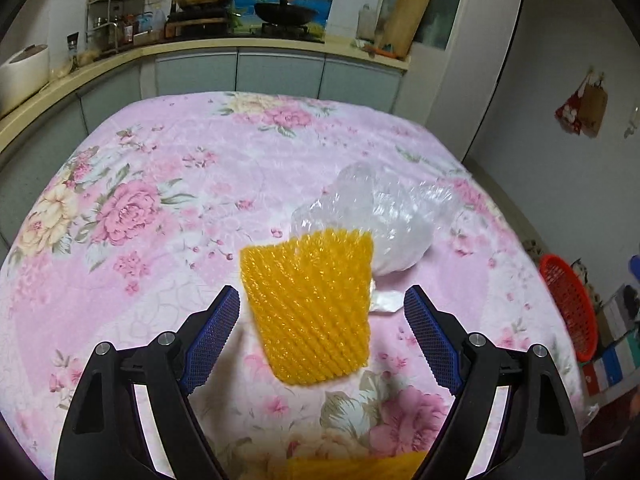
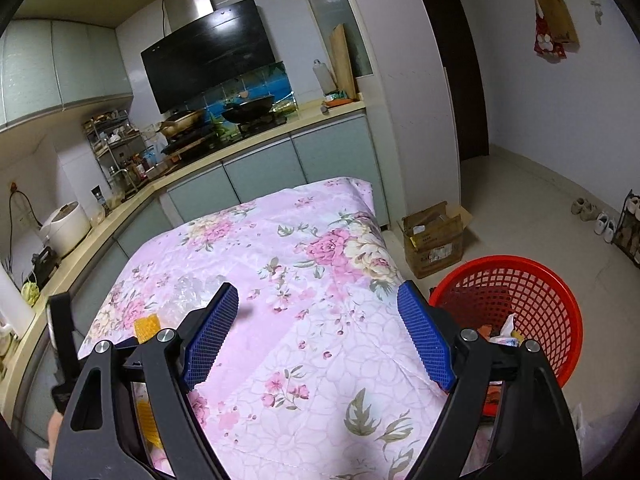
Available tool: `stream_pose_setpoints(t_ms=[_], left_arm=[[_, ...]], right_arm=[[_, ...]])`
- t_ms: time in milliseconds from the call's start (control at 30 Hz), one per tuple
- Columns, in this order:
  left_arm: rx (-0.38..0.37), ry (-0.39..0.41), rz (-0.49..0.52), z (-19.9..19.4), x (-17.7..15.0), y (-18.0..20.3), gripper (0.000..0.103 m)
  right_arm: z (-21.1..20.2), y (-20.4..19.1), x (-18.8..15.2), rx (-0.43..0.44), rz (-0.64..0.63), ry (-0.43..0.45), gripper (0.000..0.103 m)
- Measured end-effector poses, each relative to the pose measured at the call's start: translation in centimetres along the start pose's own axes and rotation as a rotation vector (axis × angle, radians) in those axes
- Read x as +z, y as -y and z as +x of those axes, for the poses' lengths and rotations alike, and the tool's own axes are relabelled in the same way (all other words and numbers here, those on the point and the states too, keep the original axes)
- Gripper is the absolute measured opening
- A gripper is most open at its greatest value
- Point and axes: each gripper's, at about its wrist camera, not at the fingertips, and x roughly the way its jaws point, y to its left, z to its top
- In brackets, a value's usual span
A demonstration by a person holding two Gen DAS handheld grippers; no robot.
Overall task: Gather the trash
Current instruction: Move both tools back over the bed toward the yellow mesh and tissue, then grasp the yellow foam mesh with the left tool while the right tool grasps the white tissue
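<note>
A yellow foam net sleeve (image 1: 310, 306) lies on the pink floral tablecloth (image 1: 180, 184), between the open fingers of my left gripper (image 1: 322, 300). A crumpled clear plastic bag (image 1: 380, 216) lies just behind it, touching it. A second yellow piece (image 1: 352, 466) shows at the bottom edge. My right gripper (image 2: 318, 300) is open and empty above the cloth (image 2: 320, 280). The yellow sleeve (image 2: 146, 326) and clear bag (image 2: 196, 286) show to its left. A red mesh basket (image 2: 532, 300) with some trash stands on the floor to the right.
The red basket (image 1: 570, 304) is at the table's right side. A kitchen counter (image 1: 120, 56) with stove and pans runs behind and left. A cardboard box (image 2: 434, 236) and shoes (image 2: 592, 214) are on the floor.
</note>
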Motion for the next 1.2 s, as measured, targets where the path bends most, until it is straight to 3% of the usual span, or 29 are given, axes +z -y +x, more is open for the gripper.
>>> stream_pose_setpoints(t_ms=[133,267,500,933,1200], left_arm=[[0.003,-0.002,-0.001,0.5,-0.2,-0.2,0.081],[0.005,-0.018,0.002,0.9,-0.4,-0.5,0.058],[-0.008,-0.011,-0.019,0.3,-0.8,-1.5,0.037],[0.078,0.117,-0.053,-5.2,-0.8,-5.2,0.031],[0.124,0.152,-0.086,-6.9,-1.3,-7.3,0.031]], right_arm=[[0.1,0.2,-0.1,-0.003,0.007,-0.005,0.079],[0.1,0.2,-0.2,-0.004,0.011,-0.010,0.079],[0.7,0.1,-0.5,-0.005,0.005,-0.029,0.079],[2.0,-1.8,-1.9,0.023,-0.047,-0.078,0.079],[4.2,-6.2,-4.2,0.090,-0.139,-0.140,0.079]])
